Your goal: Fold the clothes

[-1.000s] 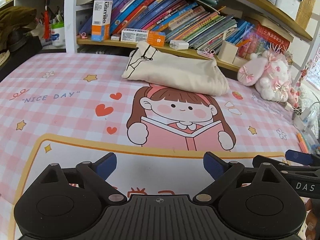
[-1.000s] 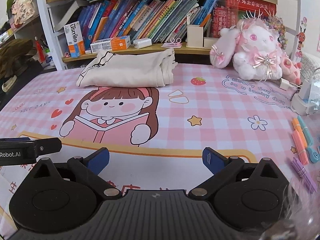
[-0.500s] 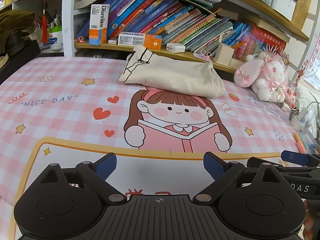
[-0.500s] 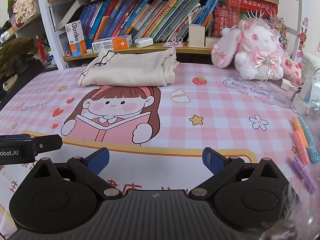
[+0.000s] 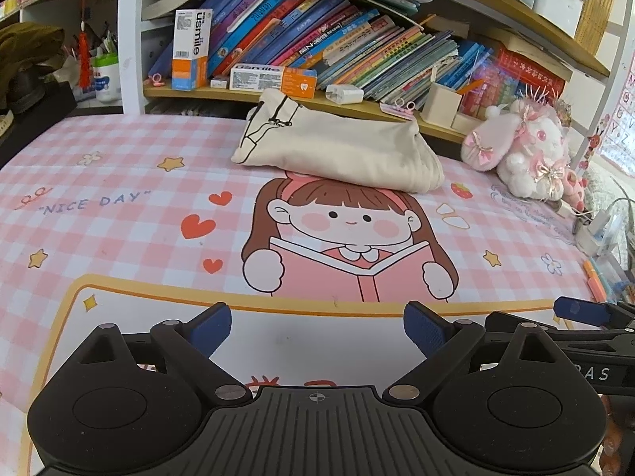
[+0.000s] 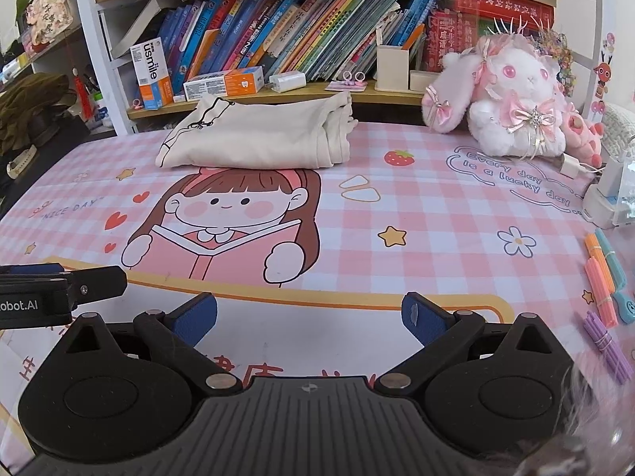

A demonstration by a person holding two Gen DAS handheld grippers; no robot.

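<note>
Left hand-held gripper (image 5: 317, 327) and right hand-held gripper (image 6: 309, 311) hover wide, empty; folded cream garment (image 6: 258, 139) lies on the tabletop (image 6: 436, 214).

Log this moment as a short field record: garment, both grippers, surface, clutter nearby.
garment: cream folded garment, lying at the far side of the mat below the bookshelf
left gripper: open, empty, low over the near edge of the mat
right gripper: open, empty, beside the left one
surface: pink checked mat with a cartoon girl reading
clutter: plush rabbit at far right; coloured sticks at the right edge
</note>
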